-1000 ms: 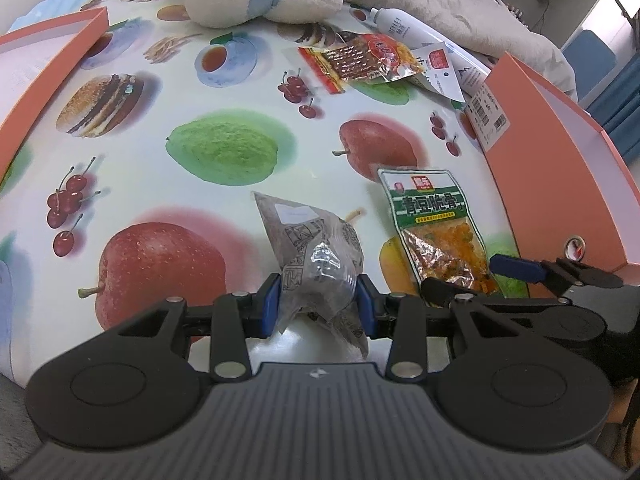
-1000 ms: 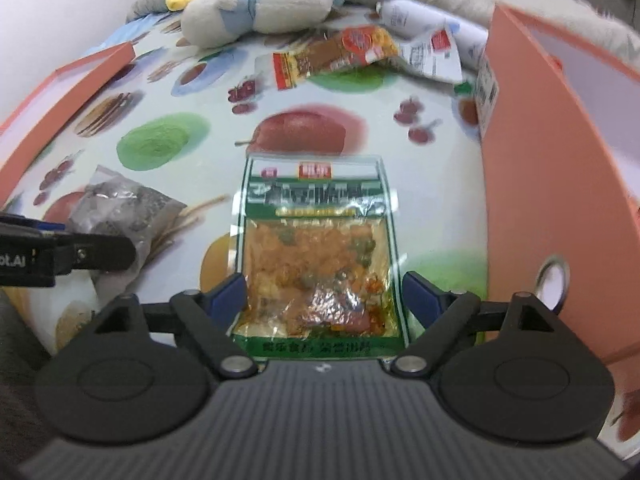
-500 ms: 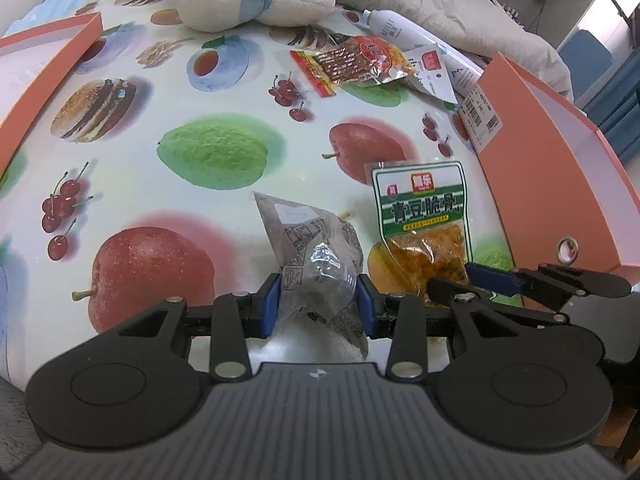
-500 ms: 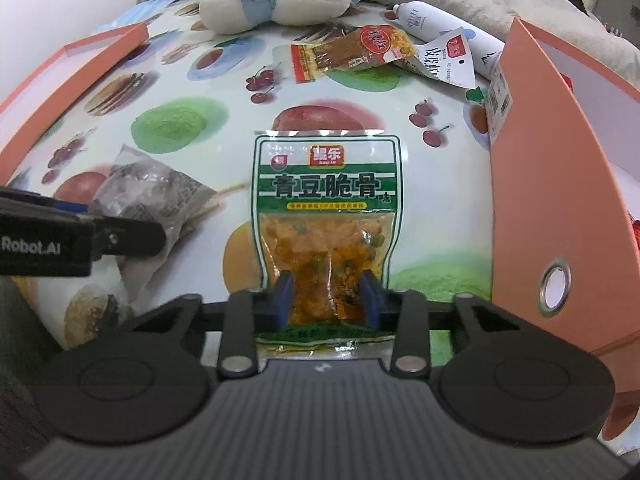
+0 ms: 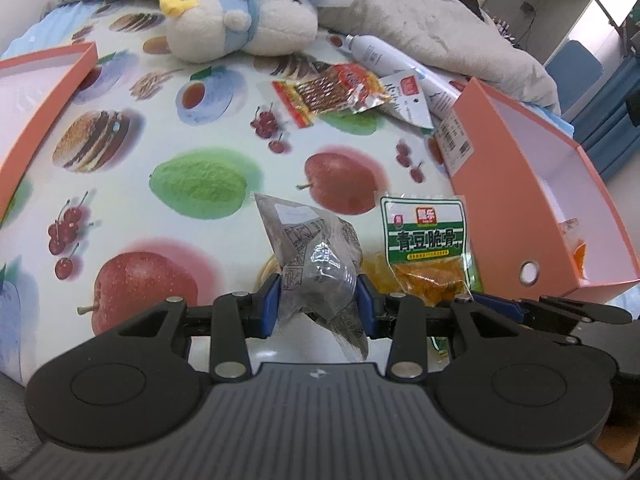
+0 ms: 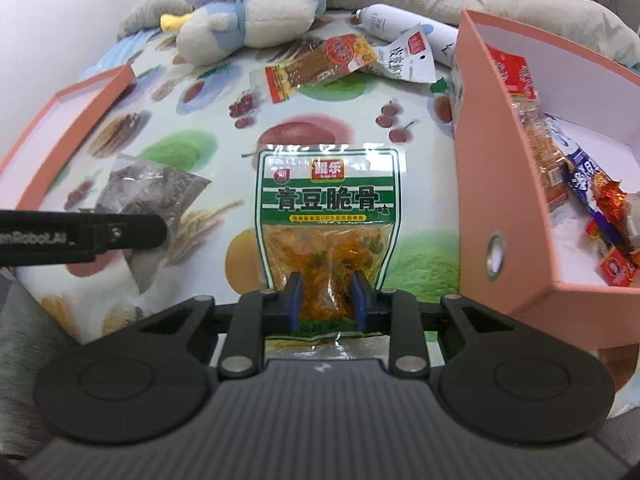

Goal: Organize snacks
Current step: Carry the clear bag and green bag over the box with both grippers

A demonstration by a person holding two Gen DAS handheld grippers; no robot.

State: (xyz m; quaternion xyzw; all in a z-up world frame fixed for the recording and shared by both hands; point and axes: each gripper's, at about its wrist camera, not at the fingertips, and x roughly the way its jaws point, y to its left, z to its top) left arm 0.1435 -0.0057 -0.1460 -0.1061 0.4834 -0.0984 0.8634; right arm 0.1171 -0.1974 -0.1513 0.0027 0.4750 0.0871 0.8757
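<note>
Green packet (image 6: pixel 326 236) newly pinched (right gripper (image 6: pixel 326 298))

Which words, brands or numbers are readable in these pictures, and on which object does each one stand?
"青豆脆骨", with a small "味": green snack packet.
"Robot.AI", first letters cut off: side of the left gripper.
Too small or blurred: the green packet's red logo, grey packet, red-orange packet, white packet, barcode sticker on the orange box.

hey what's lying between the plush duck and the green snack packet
Only the red-and-yellow snack packet; from the plush duck to the green snack packet, the rest is bare printed cloth, clearest in right wrist view.
</note>
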